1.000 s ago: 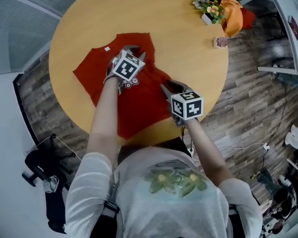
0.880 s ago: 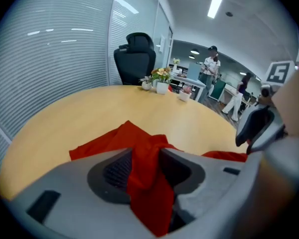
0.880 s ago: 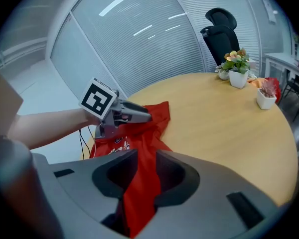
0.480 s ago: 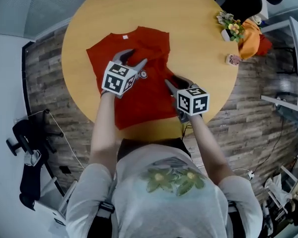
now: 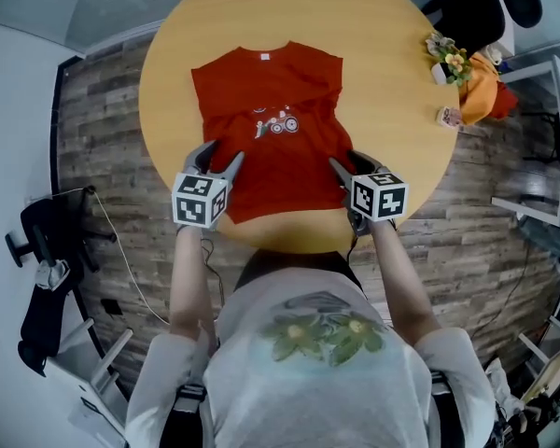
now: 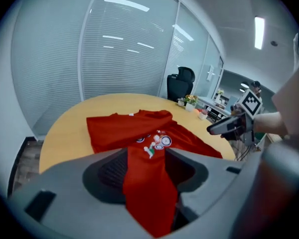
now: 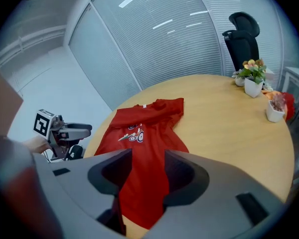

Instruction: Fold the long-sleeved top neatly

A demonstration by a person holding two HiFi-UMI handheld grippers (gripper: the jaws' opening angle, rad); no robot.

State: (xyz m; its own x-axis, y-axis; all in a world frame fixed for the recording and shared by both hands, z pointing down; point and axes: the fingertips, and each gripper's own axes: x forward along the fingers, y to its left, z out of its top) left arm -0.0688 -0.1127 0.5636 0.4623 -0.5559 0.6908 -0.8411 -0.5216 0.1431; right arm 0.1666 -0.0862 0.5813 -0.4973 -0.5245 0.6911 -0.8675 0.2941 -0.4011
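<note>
The red top [image 5: 271,171] is soft cloth with a small picture [image 5: 276,120] on the chest. It lies flat on the smooth, round wooden table [image 5: 383,54], with the neck at the far side. A second ago the left gripper [image 5: 220,154] was over the middle of the top. Now it is at the near left corner, jaws spread wide with red cloth showing between them. The right gripper [image 5: 346,161] is at the near right corner, and its jaws are opening over the cloth. There is one top, one table and two grippers.
</note>
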